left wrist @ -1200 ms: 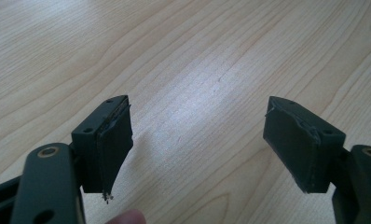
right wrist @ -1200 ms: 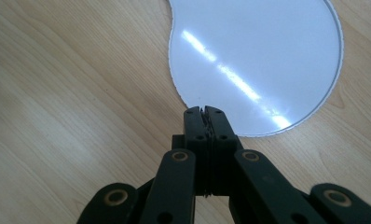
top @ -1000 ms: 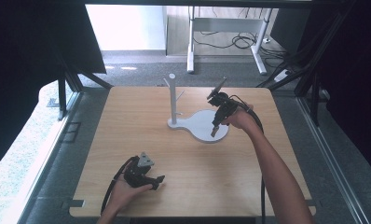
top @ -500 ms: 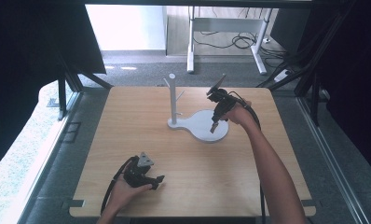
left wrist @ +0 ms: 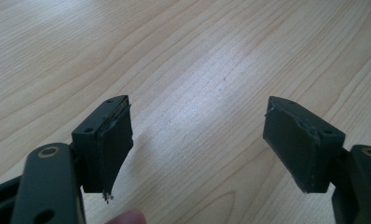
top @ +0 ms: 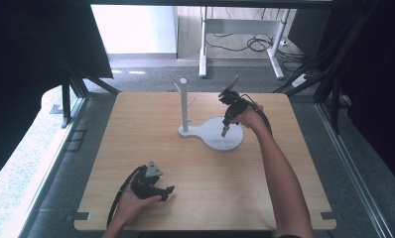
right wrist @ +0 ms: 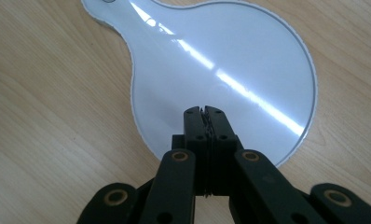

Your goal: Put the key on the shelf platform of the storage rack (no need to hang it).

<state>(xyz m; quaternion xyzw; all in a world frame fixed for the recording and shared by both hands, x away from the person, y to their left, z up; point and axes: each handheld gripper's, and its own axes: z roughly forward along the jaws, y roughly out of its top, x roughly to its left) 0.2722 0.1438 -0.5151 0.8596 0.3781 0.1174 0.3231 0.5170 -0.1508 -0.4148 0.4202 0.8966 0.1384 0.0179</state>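
A white stand with a round flat base [top: 224, 138] and an upright post with pegs [top: 183, 103] sits on the wooden table, right of centre. My right gripper [top: 225, 132] points down just above that base [right wrist: 230, 74], and its jaws are pressed together with nothing between them [right wrist: 205, 112]. Near the table's front edge my left gripper [top: 166, 191] lies low in the person's hand. Its jaws stand wide apart over bare wood [left wrist: 197, 135], holding nothing.
The wooden table [top: 136, 134] spreads wide between the two grippers. Beyond its far edge are a grey floor, a white desk frame [top: 235, 29] and cables. Dark frames stand on both sides.
My right gripper has shifted slightly over the white base, staying shut. The left gripper has not moved.
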